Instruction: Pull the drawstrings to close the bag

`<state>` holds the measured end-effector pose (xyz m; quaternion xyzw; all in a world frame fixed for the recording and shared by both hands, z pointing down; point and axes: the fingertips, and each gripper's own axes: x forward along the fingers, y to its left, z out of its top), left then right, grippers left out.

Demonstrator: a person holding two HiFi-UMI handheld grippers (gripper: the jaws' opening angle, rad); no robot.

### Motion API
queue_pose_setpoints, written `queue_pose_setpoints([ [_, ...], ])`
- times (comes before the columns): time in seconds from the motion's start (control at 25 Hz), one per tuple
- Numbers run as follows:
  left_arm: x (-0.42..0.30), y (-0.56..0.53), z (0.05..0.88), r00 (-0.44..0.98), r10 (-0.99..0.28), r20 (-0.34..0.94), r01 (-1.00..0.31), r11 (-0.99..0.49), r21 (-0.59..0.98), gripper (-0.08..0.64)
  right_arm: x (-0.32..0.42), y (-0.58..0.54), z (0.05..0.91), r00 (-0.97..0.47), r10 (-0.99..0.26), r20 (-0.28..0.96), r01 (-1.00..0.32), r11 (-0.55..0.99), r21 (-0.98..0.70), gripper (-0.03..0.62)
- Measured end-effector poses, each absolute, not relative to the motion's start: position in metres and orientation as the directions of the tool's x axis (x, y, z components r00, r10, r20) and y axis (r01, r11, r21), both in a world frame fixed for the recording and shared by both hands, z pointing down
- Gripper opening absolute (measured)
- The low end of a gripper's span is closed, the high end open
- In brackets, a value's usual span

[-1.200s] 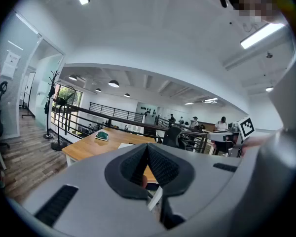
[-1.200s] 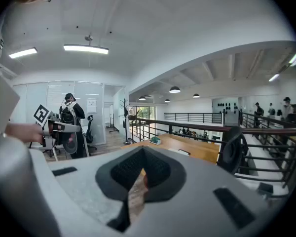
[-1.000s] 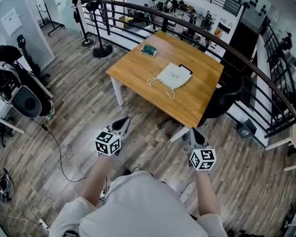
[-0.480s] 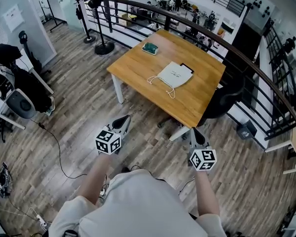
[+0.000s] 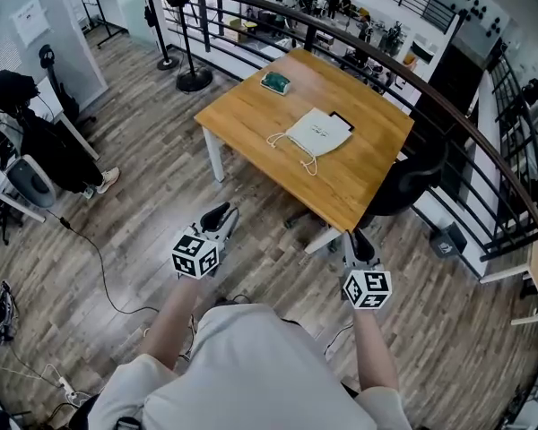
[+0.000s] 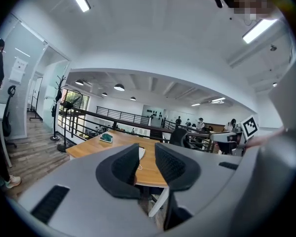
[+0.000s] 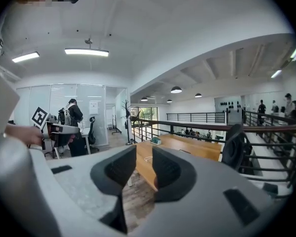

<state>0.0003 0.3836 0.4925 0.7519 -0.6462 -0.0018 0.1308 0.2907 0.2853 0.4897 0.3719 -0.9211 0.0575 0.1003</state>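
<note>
Bag [image 5: 320,132]: white, lying flat on the table [image 5: 251,119], toward its far side. It is well apart from both grippers.
Drawstrings [image 5: 285,143]: slack, trailing from the bag's left edge onto the bare wood. Neither gripper touches them.
Table: wooden top on white legs, standing close to the railing [image 5: 448,106].
Green item [image 5: 274,82]: on the far-left corner of the table, apart from the bag.
Dark item [image 5: 341,120]: small and flat, just beyond the bag's far edge. What it is cannot be made out.
Chair [image 5: 402,184]: black, against the right side of the table.
Left gripper [image 6: 147,154]: its jaws have just been opening and now stand apart. Nothing is between the pads, and the table shows through the gap. The gripper is held over the floor [image 5: 143,204], short of the table.
Right gripper [image 7: 144,159]: jaws apart, gripping nothing. The near edge of the table and the floor show through the gap. This gripper is also over the floor, short of the table's near corner.
Person [image 5: 251,365]: stands facing the table, both forearms extended, one gripper in each hand.
</note>
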Motion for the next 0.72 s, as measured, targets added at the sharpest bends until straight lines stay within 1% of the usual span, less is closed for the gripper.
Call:
queue_pose_setpoints([
  [0.12,0.001,0.381,0.495,0.156,-0.974,0.167,-0.973,-0.122,0.198,0.136,0.291,0.281,0.493,-0.707,-0.669,0.229,-0.692,0.721,-0.034,0.089],
  [0.16,0.001,0.381,0.495,0.153,-0.974,0.169,-0.973,-0.119,0.198,0.143,0.291,0.281,0.493,-0.71,-0.666,0.23,-0.69,0.723,-0.035,0.089],
  [0.44,-0.002,0.376,0.504,0.148,-0.969,0.199,-0.974,-0.108,0.2,0.144,0.284,0.275,0.5,-0.716,-0.651,0.251,-0.68,0.732,-0.045,0.089],
  [0.72,-0.013,0.344,0.512,0.172,-0.962,0.21,-0.969,-0.128,0.21,0.144,0.274,0.25,0.512,-0.707,-0.647,0.285,-0.687,0.724,-0.058,0.089],
])
